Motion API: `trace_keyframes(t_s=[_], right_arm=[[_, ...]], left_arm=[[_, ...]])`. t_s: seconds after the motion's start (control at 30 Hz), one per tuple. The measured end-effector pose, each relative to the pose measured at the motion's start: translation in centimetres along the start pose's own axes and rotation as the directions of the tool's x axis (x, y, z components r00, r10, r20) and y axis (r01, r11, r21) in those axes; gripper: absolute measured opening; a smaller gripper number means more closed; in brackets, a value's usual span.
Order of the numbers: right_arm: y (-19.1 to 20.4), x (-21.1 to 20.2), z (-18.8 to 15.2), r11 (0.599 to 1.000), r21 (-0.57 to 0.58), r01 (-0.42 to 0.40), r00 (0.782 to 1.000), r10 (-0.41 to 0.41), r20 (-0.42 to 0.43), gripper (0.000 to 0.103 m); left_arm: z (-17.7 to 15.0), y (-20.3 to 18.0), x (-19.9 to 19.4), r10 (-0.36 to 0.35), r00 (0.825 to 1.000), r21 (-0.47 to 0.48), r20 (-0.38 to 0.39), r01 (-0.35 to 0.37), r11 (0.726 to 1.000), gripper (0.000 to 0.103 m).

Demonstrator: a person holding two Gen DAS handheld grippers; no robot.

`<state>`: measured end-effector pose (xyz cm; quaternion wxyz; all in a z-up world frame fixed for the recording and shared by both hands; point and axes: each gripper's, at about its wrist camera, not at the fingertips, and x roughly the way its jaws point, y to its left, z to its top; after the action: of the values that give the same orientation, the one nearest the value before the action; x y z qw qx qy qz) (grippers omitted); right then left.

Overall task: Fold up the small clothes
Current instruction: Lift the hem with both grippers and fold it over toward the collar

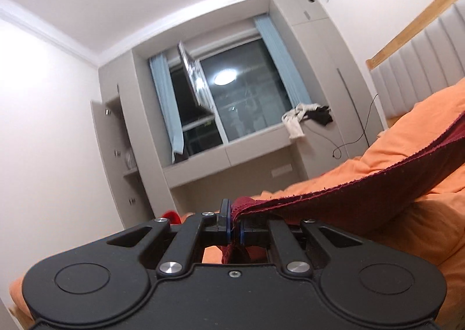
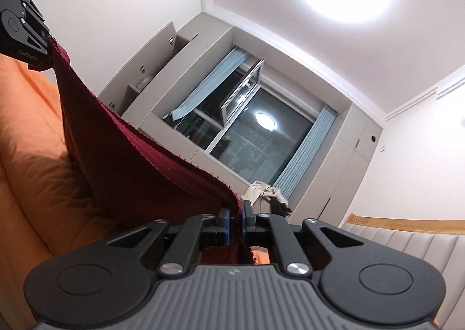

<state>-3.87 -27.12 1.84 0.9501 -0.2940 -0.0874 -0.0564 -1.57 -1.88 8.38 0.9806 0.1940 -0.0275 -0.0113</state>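
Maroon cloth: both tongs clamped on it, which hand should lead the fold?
Neither clearly. The left tongs and right tongs each pinch one end of the maroon cloth, stretched between them above the orange bedding. Probably move together.

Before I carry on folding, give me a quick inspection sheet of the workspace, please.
Surface: orange bedding, rumpled.
Job's things: dark red cloth, stretched between both tools above the bedding.
Clutter: pile of clothes on the window ledge; small red item beyond the left tool.
Grippers: left tool shut on the cloth; right tool shut on the cloth.
Cables: black cable hanging by the wardrobe.
Surroundings: dark window, blue curtains, padded headboard.
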Motion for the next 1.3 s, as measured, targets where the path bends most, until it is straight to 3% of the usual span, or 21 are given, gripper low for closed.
trace_keyframes(t_s=[0.13, 0.33, 0.57, 0.73, 0.87, 0.97, 1.17, 1.3], right_arm=[[-0.7, 1.3, 0.3, 0.999, 0.031, 0.015, 0.999, -0.016, 0.032, 0.008], [-1.4, 7.0, 0.1, 1.000, -0.015, 0.020, 0.997, -0.019, 0.074, 0.008], [-0.7, 15.6, -0.6, 0.996, -0.079, -0.033, 0.995, 0.040, 0.092, 0.008], [0.2, 22.5, -1.4, 0.991, -0.105, -0.083, 0.994, 0.090, 0.056, 0.008], [1.7, 27.8, -2.7, 0.981, -0.137, -0.140, 0.990, 0.139, -0.016, 0.009], [3.5, 31.3, -4.0, 0.973, -0.161, -0.167, 0.985, 0.159, -0.061, 0.009], [7.4, 36.3, -7.2, 0.952, -0.207, -0.227, 0.968, 0.196, -0.158, 0.009], [8.7, 37.5, -9.0, 0.951, -0.193, -0.243, 0.957, 0.203, -0.206, 0.009]], left_arm=[[1.3, -0.4, -0.6, -0.005, 1.000, 0.014, 0.018, 0.005, 1.000, 0.005], [2.7, -0.5, 3.2, 0.015, 1.000, 0.013, 0.022, -0.015, 1.000, 0.006], [3.1, -0.6, 11.5, 0.026, 0.999, 0.055, -0.020, -0.025, 0.998, 0.006], [2.4, -0.3, 19.6, -0.004, 0.994, 0.024, -0.111, 0.007, 1.000, 0.006], [1.0, -0.1, 26.1, -0.068, 0.968, 0.002, -0.243, 0.070, 0.998, 0.006], [-0.3, 0.0, 30.5, -0.076, 0.947, -0.007, -0.311, 0.078, 0.997, 0.007], [-3.9, -0.3, 38.0, -0.100, 0.878, -0.067, -0.467, 0.078, 0.995, 0.007], [-6.1, -0.7, 40.2, -0.119, 0.846, -0.100, -0.520, 0.078, 0.992, 0.009]])
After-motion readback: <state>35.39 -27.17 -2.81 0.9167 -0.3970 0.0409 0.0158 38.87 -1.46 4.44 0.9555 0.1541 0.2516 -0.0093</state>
